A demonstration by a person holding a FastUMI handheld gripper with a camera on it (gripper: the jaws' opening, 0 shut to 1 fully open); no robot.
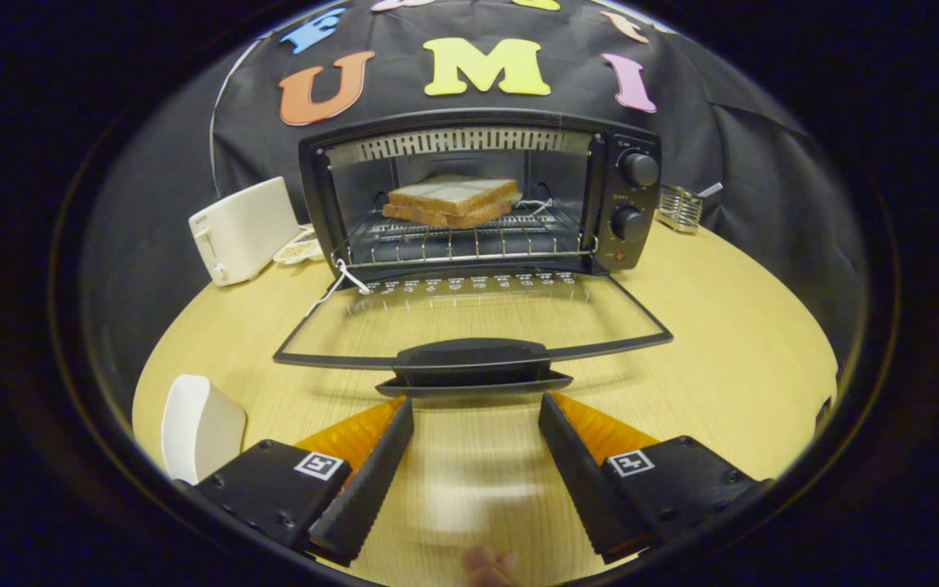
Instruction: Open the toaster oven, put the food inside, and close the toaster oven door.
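A black toaster oven stands at the back of the round wooden table, its glass door folded down flat toward me. A toast sandwich lies on the wire rack inside. The door's black handle sits just ahead of my fingertips. My gripper is open, its black and orange fingers spread wide with nothing between them, hovering low over the table just short of the handle.
A white pop-up toaster stands left of the oven, with a small dish beside it. A wire holder sits to the oven's right. A white plate lies by my left finger. A fingertip shows below the gripper.
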